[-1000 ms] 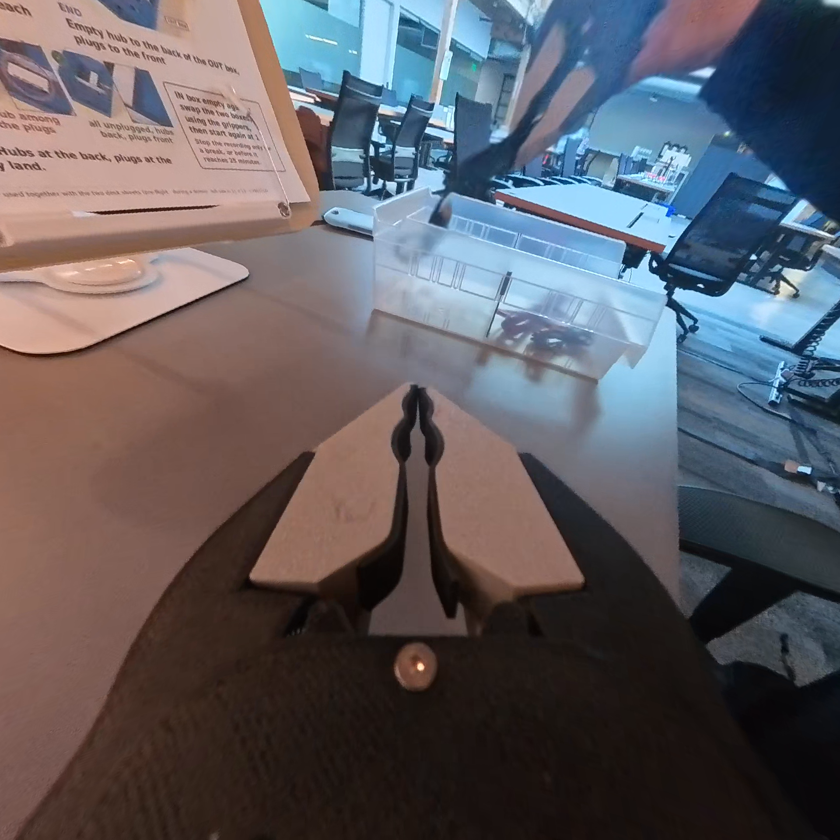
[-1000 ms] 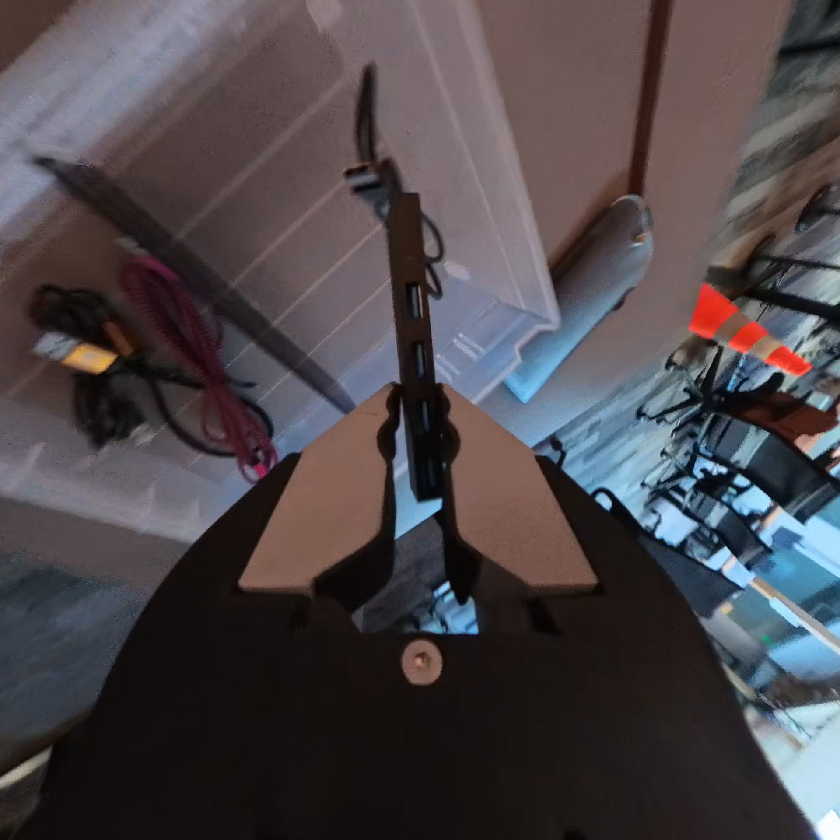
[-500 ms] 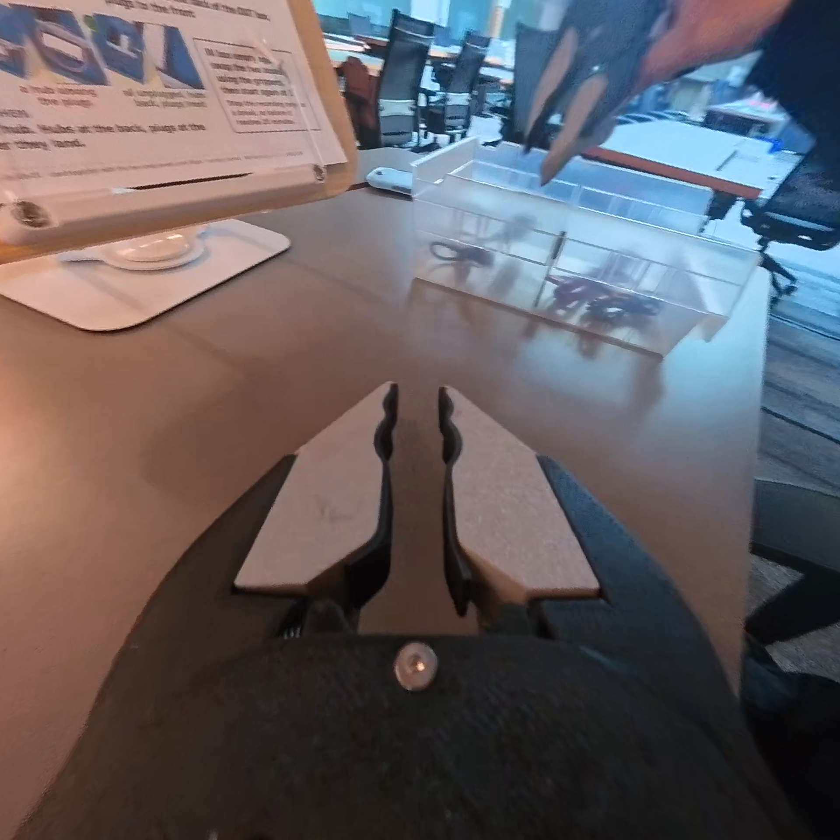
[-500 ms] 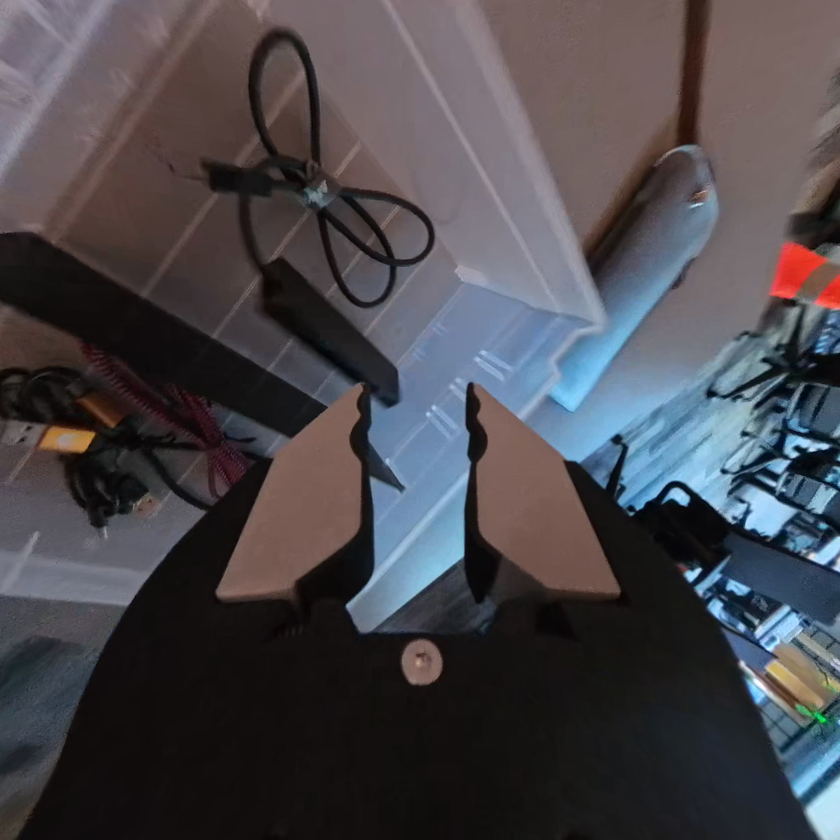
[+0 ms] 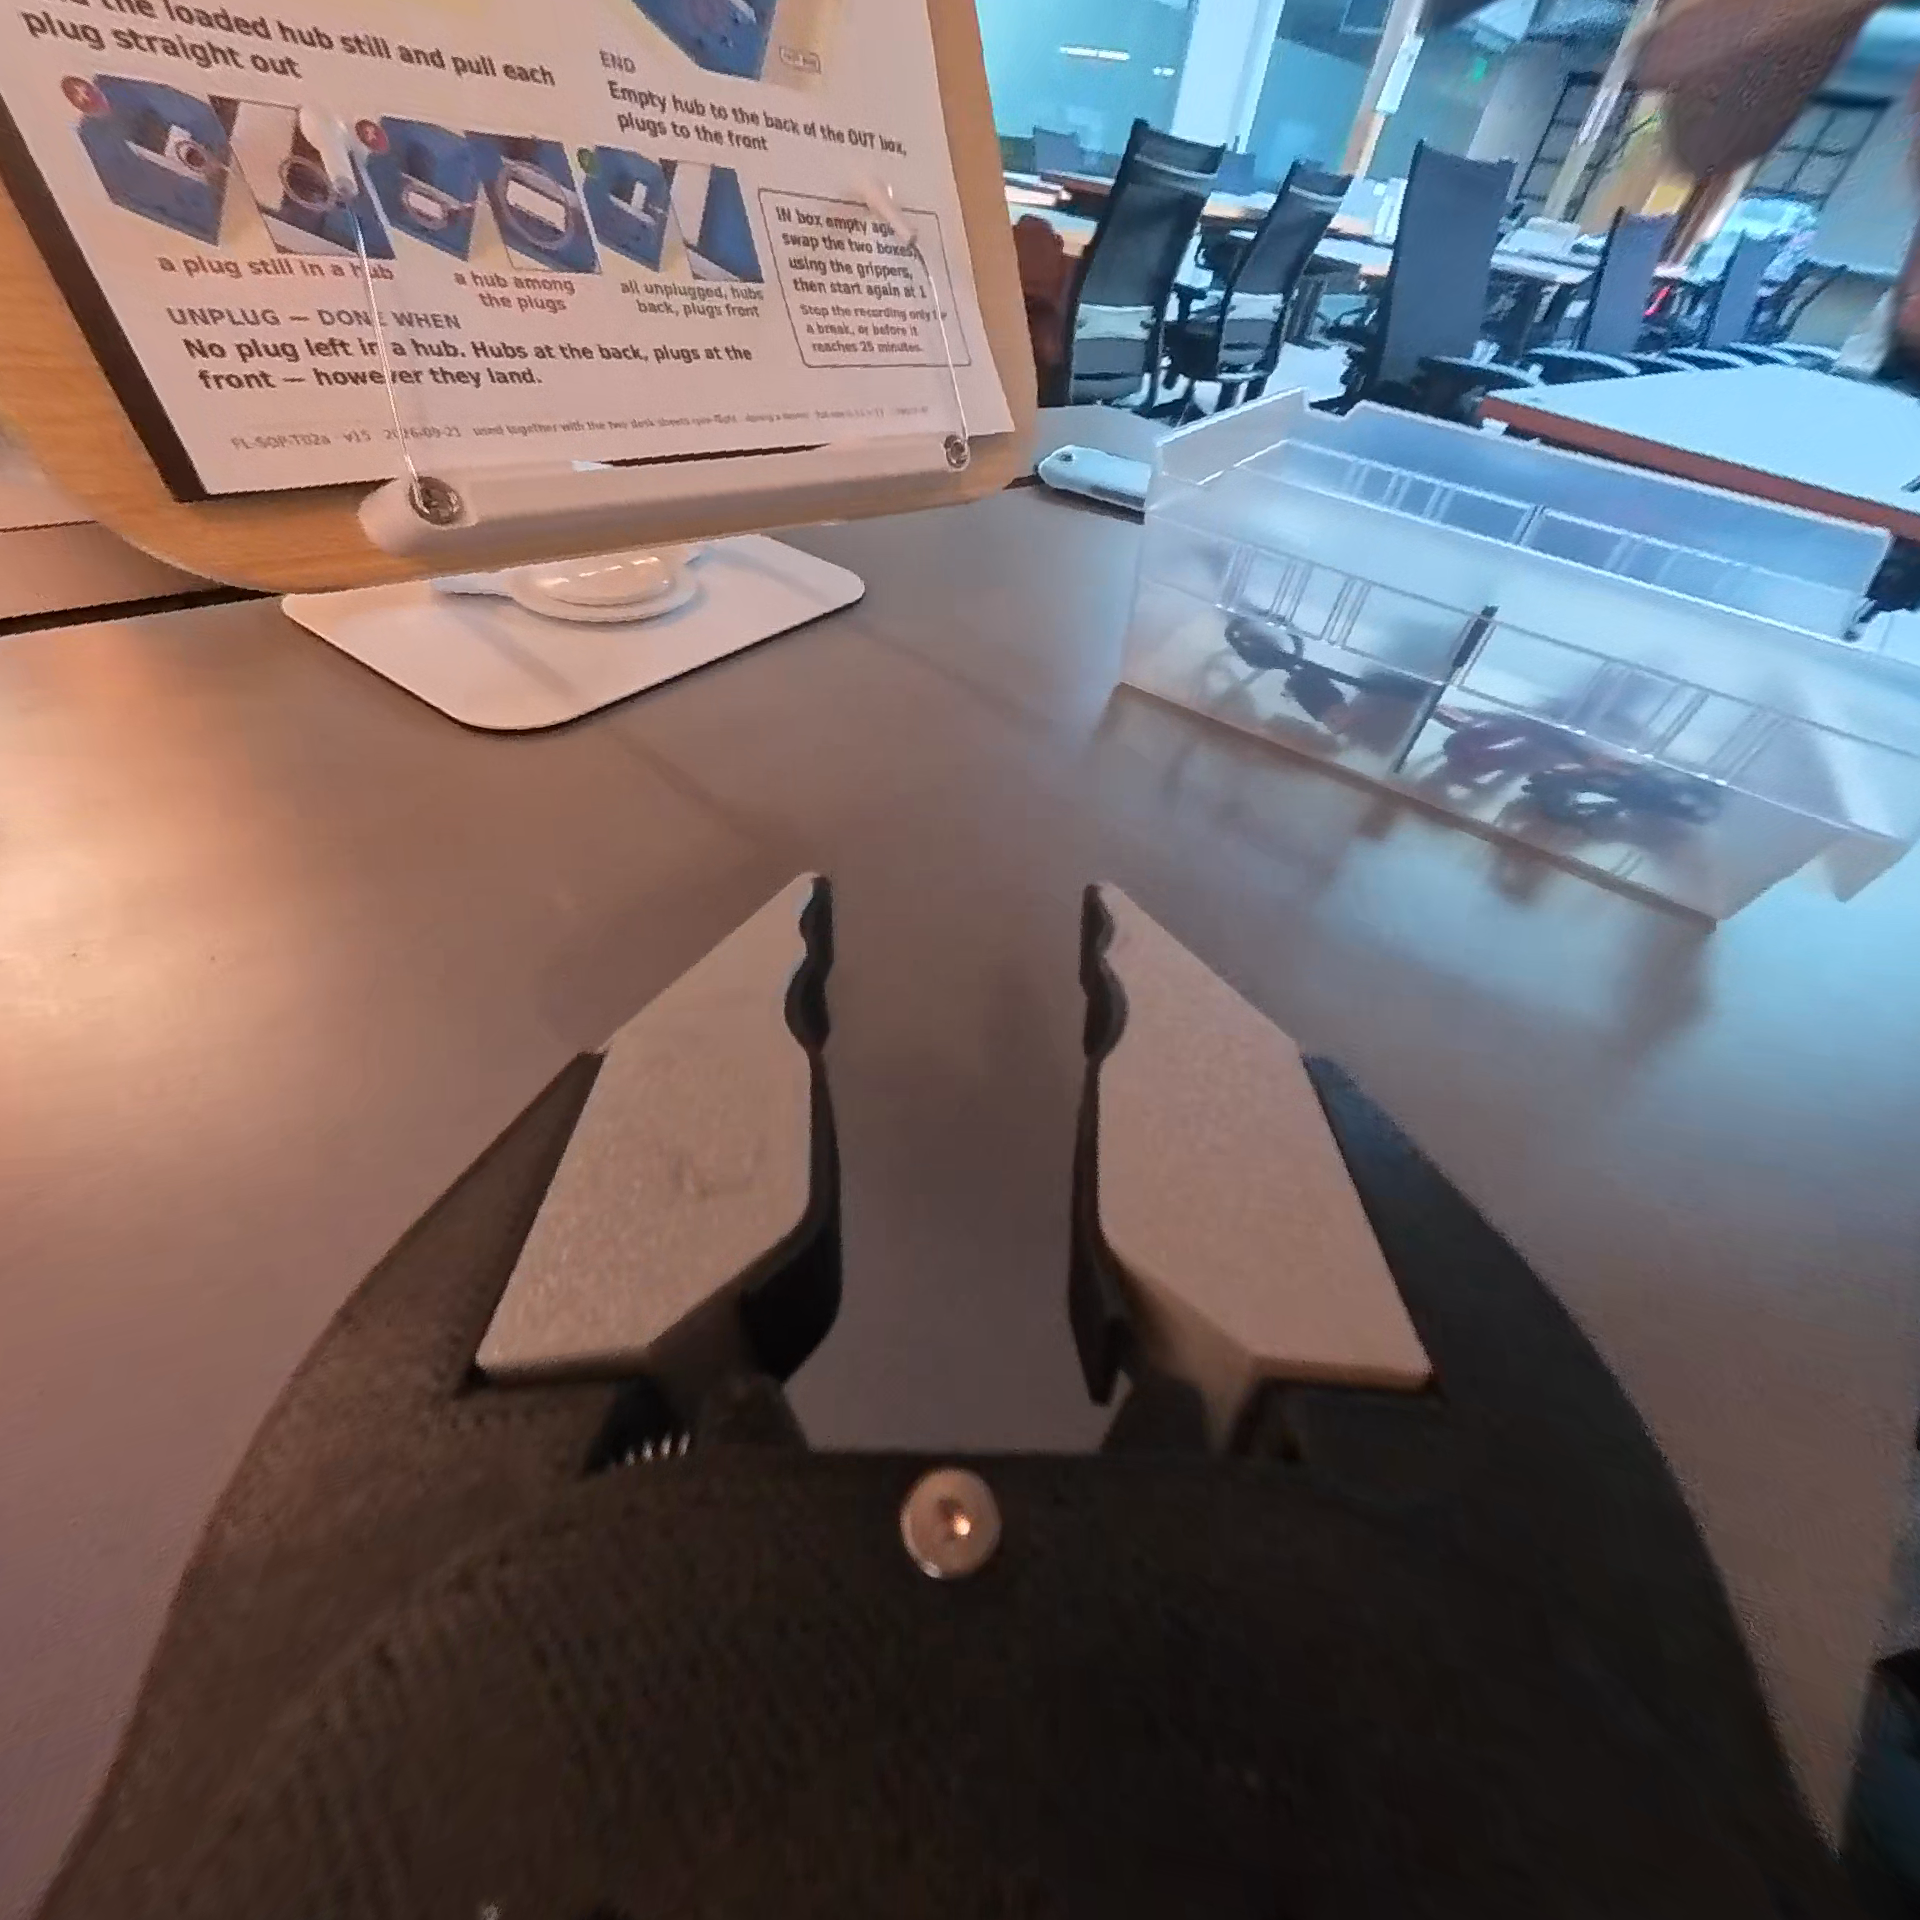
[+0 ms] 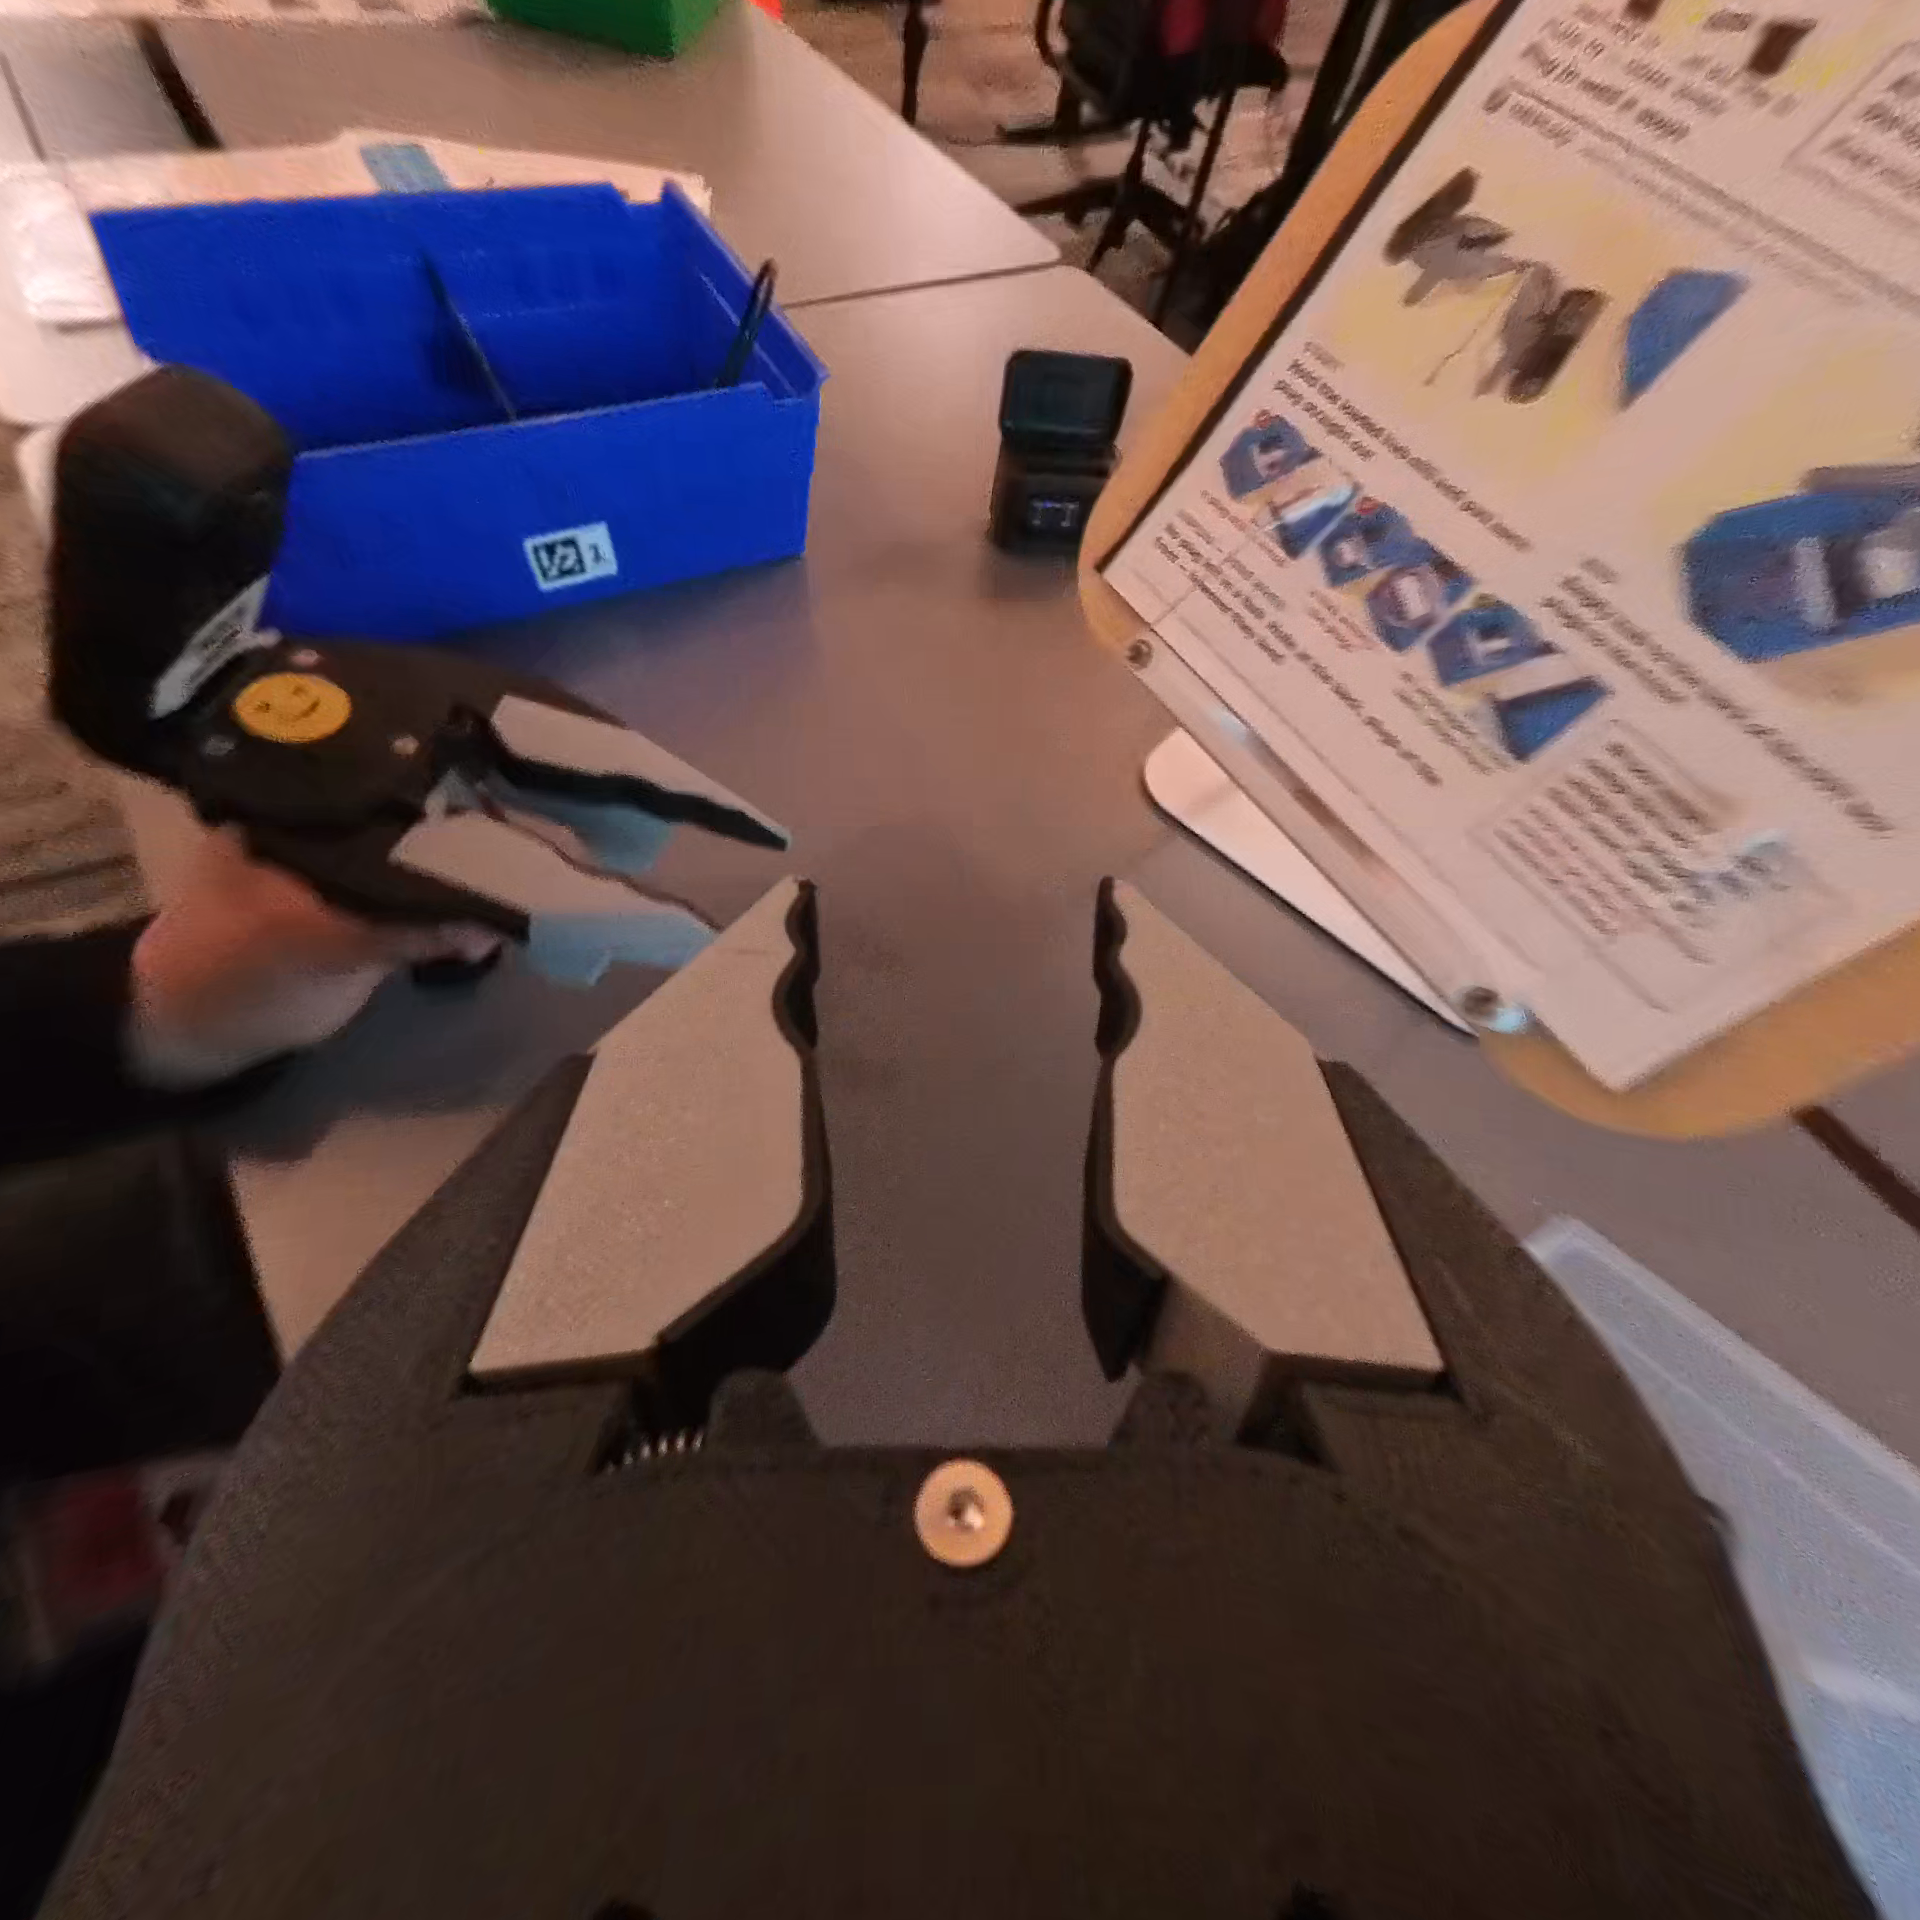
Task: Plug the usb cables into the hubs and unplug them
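1. Translucent plastic makes up the clear bin (image 5: 1621, 582) near the table's (image 5: 520, 935) far right corner in the left wrist view. A dark divider (image 5: 1439, 691) splits it, with black cables (image 5: 1278, 660) on one side and a tangle of dark and reddish cables (image 5: 1600, 774) on the other. That sorting looks deliberate, keeping finished pieces of one kind apart from the other. No hub can be picked out through the wall.

2. Both tools are empty. The left gripper (image 5: 956, 914) has its jaws apart over bare tabletop, and the right gripper (image 6: 954, 909) is likewise spread with nothing between its fingers. I judge this a pause between items, with both tools ready for the next grasp.

3. An instruction sheet (image 5: 499, 208) stands propped on a white stand (image 5: 582, 644) by the far edge, tilted toward the worker for reading.

4. Only the right wrist view shows the blue bin (image 6: 499, 416) toward the table's far left corner, with a divider and one dark cable (image 6: 750, 322) leaning on its wall. It also shows a small black device (image 6: 1055, 447) and the left gripper from the side, held in a hand (image 6: 270, 966).

5. Only the left wrist view shows the clear bin's contents.
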Demonstrator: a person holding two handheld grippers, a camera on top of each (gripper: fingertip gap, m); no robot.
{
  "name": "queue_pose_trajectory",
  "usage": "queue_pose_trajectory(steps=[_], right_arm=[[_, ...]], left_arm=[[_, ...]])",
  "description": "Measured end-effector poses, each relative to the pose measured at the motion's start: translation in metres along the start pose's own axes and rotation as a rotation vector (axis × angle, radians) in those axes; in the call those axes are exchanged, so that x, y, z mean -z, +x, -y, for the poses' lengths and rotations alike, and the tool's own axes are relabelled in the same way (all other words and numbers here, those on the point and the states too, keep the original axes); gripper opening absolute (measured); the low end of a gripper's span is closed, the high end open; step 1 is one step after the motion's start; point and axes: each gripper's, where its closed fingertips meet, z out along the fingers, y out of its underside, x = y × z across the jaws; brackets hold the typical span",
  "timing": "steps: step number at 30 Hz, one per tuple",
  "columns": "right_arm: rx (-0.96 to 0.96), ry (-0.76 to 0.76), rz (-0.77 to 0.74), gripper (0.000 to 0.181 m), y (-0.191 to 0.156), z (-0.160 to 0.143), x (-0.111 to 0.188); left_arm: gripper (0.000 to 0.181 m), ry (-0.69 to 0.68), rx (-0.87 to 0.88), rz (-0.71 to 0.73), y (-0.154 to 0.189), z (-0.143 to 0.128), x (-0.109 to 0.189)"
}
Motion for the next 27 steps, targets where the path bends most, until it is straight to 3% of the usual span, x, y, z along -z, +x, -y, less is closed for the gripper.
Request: queue_pose_trajectory(steps=[2,6,9,12,13,15,18,20,22,27], right_arm=[[-0.012,0.014,-0.044,0.049,-0.008,-0.011,-0.044],[-0.062,-0.016,-0.059,0.043,0.002,-0.061,-0.127],[-0.045,-0.030,-0.112,0.029,0.024,-0.087,-0.147],[0.022,-0.017,-0.167,0.024,0.037,-0.097,-0.146],[-0.002,-0.038,-0.142,0.024,0.035,-0.102,-0.149],[-0.072,-0.051,-0.071,0.034,0.029,-0.102,-0.153],[-0.092,-0.006,-0.038,0.030,0.026,-0.095,-0.155],[-0.078,-0.003,-0.033,0.028,0.025,-0.095,-0.155],[-0.062,0.008,-0.040,0.027,0.026,-0.093,-0.155],[-0.077,0.015,-0.027,0.027,0.027,-0.091,-0.157]], left_arm=[[0.045,-0.001,-0.013,0.018,-0.002,0.000,0.001],[0.043,-0.001,-0.032,0.052,-0.005,0.001,0.011],[0.029,-0.041,-0.097,-0.020,0.013,0.012,0.037],[0.039,-0.124,-0.192,0.067,-0.007,0.050,0.076],[0.043,-0.142,-0.221,0.107,-0.021,0.066,0.089],[0.033,-0.142,-0.295,0.218,-0.063,0.101,0.110],[0.020,-0.211,-0.461,0.482,-0.162,0.126,0.131],[0.022,-0.352,-0.486,0.578,-0.224,0.114,0.131],[0.035,-0.514,-0.410,0.574,-0.268,0.087,0.122],[0.042,-0.635,-0.245,0.523,-0.319,0.054,0.092]])
